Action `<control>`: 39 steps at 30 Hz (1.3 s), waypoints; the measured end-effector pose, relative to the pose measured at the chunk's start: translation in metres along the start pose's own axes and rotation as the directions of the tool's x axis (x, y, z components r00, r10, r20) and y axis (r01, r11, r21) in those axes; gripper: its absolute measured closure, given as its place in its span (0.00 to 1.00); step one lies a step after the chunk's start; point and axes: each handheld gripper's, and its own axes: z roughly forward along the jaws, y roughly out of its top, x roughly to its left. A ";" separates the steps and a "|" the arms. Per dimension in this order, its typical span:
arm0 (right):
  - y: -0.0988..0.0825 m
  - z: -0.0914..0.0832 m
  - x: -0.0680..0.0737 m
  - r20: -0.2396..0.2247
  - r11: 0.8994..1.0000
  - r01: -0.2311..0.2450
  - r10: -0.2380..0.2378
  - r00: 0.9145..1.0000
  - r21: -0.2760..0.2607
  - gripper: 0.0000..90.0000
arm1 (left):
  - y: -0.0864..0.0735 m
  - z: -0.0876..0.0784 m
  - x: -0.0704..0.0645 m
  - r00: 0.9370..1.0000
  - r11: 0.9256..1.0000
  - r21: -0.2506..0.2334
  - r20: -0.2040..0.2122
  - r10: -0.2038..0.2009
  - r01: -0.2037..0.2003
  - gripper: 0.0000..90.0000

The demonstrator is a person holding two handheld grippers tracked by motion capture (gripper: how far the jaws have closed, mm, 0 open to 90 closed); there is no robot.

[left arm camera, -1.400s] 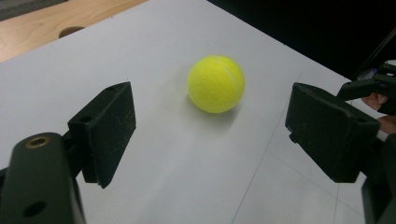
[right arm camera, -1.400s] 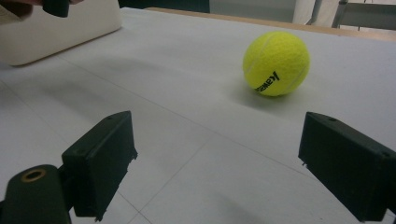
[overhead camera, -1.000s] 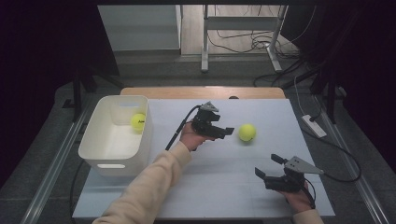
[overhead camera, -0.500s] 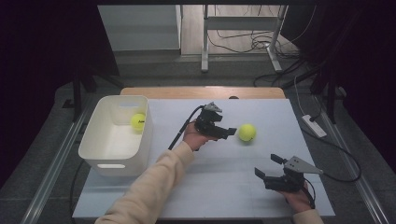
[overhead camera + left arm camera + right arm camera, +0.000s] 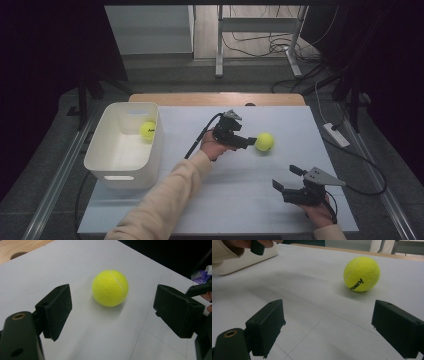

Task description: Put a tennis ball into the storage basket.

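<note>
While the left gripper (image 5: 252,141) hangs low over the middle of the white table (image 5: 240,200), its fingers (image 5: 56,310) stand well apart with nothing between the pads. A yellow tennis ball (image 5: 264,142) rests on the table just ahead of those fingertips, apart from them; in the left gripper view the ball (image 5: 110,288) sits between and beyond the two black fingers, nearer the left one, untouched. The right gripper (image 5: 287,179) sits near the front right corner of the table, held in the person's hand, its fingers (image 5: 265,327) spread wide and empty. In the right gripper view the same ball (image 5: 361,274) lies well ahead, dark lettering facing the camera. A white bin (image 5: 107,162) stands at the left side of the table, holding a second tennis ball (image 5: 148,130) against its far right wall. A cream sleeve (image 5: 160,205) covers the left forearm.
</note>
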 end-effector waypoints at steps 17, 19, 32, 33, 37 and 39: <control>0.000 0.001 -0.001 -0.005 1.000 0.003 -0.003 1.000 -0.003 0.13 | 0.001 0.022 -0.002 1.000 0.999 0.037 0.007 0.004 -0.004 0.16; 0.000 0.001 -0.001 -0.007 1.000 0.003 -0.003 1.000 -0.001 0.13 | 0.002 0.025 -0.002 1.000 0.999 0.043 0.010 0.008 -0.008 0.16; 0.001 0.002 -0.001 -0.012 1.000 0.006 -0.006 1.000 0.003 0.13 | 0.006 0.035 -0.003 1.000 0.998 0.064 -0.007 0.016 -0.016 0.14; 0.001 0.002 -0.001 -0.011 1.000 0.006 -0.006 1.000 0.002 0.13 | 0.006 0.036 -0.003 1.000 0.998 0.065 -0.008 0.015 -0.015 0.14; 0.000 0.002 -0.001 -0.011 1.000 0.004 -0.004 1.000 0.003 0.13 | 0.006 0.039 -0.003 1.000 0.997 0.073 -0.009 0.021 -0.021 0.14; 0.000 0.003 -0.001 -0.011 1.000 0.003 -0.003 1.000 0.001 0.13 | 0.007 0.043 -0.003 1.000 0.997 0.074 -0.007 0.016 -0.016 0.14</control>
